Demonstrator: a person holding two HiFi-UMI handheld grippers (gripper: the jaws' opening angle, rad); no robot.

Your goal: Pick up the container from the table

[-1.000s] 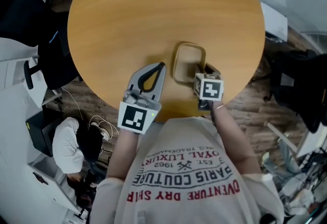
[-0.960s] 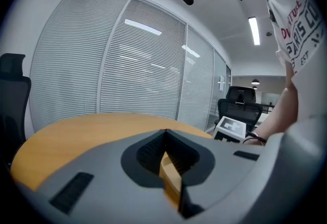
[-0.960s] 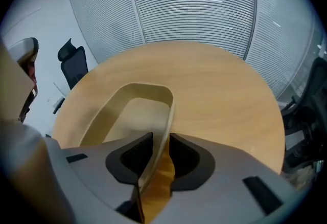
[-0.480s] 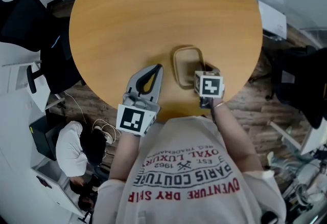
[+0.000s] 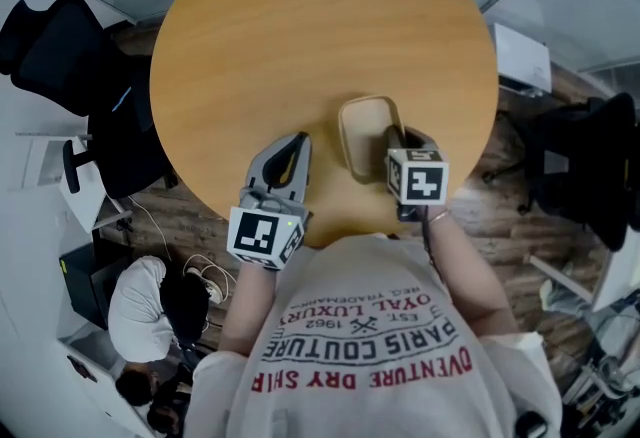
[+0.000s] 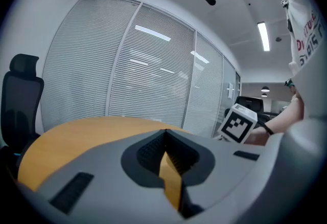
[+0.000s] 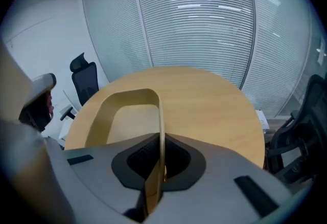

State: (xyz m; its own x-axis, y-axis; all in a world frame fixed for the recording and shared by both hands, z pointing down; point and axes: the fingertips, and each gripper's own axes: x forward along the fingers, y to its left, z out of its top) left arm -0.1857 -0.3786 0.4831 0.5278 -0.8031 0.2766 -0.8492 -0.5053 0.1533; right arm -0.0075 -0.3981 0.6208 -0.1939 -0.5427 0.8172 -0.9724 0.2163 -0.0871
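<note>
A round bench (image 5: 300, 26) with a light wood-grain top stands on a dark plank floor (image 5: 190, 216). Glass walls hung with pale slatted blinds (image 7: 204, 18) close the room, and a black office chair (image 5: 60, 46) waits beside the bench.

The container (image 5: 365, 131) is a shallow, tan, rounded-rectangle tray with a thin upright wall and nothing inside. It sits over the near right part of the bench; whether its base touches the top cannot be told.

The right gripper (image 7: 161, 138) is clamped on the container's near wall. The left gripper (image 6: 164, 131), just beside the container, has its tips together and holds nothing.
</note>
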